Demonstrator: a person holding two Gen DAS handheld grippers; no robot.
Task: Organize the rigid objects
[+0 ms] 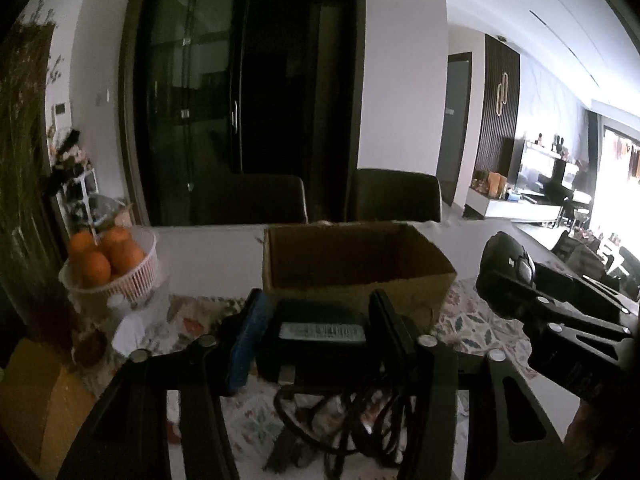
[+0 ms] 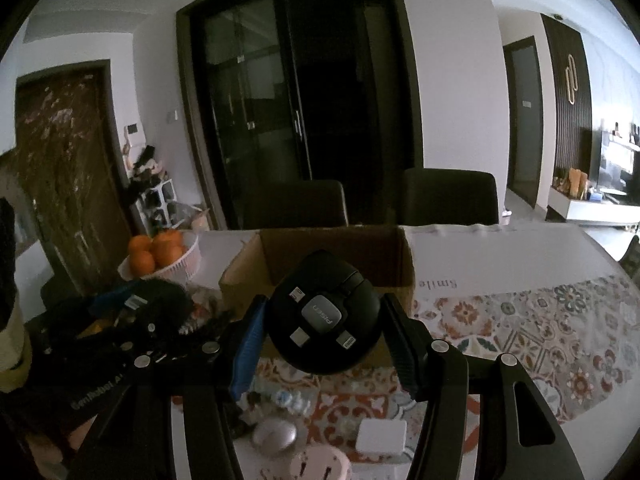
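Observation:
My left gripper (image 1: pixel 320 316) is shut on a black power adapter (image 1: pixel 316 340) with a white label; its black cable (image 1: pixel 352 424) hangs in loops below. It is held just in front of an open cardboard box (image 1: pixel 352 264). My right gripper (image 2: pixel 324 320) is shut on a round black cable reel (image 2: pixel 324 316) marked PISEN, held at the near edge of the same box (image 2: pixel 336 256). The right gripper and its reel (image 1: pixel 508 272) also show at the right of the left wrist view.
A white basket of oranges (image 1: pixel 108 264) stands left of the box. A patterned table runner (image 2: pixel 540 328) covers the table. A silver oval item (image 2: pixel 276 434), a white square charger (image 2: pixel 382 436) and a pink round plug (image 2: pixel 320 464) lie near me. Two dark chairs (image 2: pixel 448 196) stand behind the table.

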